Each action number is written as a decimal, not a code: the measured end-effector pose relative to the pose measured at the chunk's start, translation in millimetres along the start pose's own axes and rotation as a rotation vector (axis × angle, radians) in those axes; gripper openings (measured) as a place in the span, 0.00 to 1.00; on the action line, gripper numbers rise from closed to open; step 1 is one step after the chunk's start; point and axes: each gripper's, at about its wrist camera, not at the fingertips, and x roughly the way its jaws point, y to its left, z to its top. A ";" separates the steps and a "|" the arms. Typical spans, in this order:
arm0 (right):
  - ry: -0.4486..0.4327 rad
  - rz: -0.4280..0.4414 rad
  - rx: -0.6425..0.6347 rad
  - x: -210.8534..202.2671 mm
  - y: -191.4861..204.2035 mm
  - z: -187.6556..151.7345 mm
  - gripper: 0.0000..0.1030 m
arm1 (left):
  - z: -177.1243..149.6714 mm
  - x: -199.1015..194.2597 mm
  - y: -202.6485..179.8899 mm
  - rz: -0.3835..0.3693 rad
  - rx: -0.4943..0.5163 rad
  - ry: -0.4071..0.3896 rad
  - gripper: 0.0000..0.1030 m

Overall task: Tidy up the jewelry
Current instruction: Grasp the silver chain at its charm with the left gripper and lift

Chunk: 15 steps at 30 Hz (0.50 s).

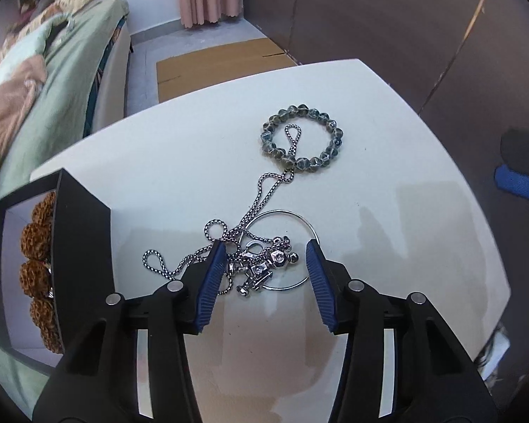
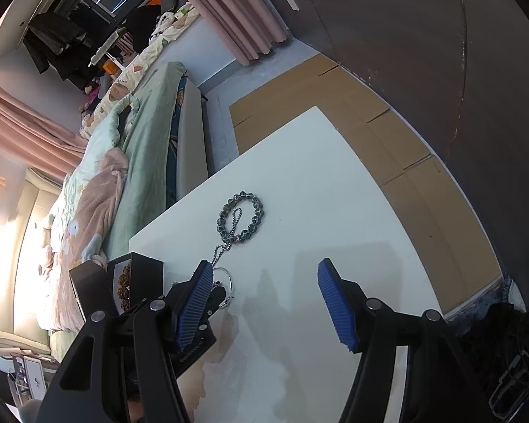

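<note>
A home bedroom: quilted bed (image 2: 130, 162), pink curtains (image 2: 229, 10), hanging clothes (image 2: 56, 42).

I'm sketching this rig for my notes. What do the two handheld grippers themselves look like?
Both match. The left gripper and the right gripper have matte black plastic linkage arms with round silver pivot pins. Each finger carries a blue ribbed rubber pad. No cables, markings or sleeves are visible.

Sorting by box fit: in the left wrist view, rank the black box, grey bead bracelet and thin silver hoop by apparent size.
1. black box, though nearest the camera.
2. grey bead bracelet and thin silver hoop: look alike, unranked.
</note>
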 end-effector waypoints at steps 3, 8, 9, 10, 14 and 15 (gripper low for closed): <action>0.004 0.000 -0.007 1.6 1.4 0.3 0.60 | -3.4 0.8 -10.7 0.050 0.078 0.008 0.47; 0.011 -0.005 -0.024 5.1 6.4 -1.0 0.60 | -0.8 -3.0 -1.9 0.046 0.062 0.000 0.28; 0.013 -0.007 -0.028 6.1 8.1 -1.6 0.60 | 0.4 -2.5 0.1 0.036 0.050 0.000 0.15; 0.014 -0.008 -0.032 6.5 8.3 -1.3 0.60 | 1.3 -4.1 5.6 0.012 0.030 0.002 0.14; 0.020 -0.014 -0.050 10.2 14.6 -3.3 0.60 | 1.9 -16.3 18.4 -0.042 -0.012 -0.028 0.14; 0.023 -0.017 -0.054 11.6 16.1 -3.9 0.60 | 2.6 -19.2 21.2 -0.057 -0.023 -0.034 0.14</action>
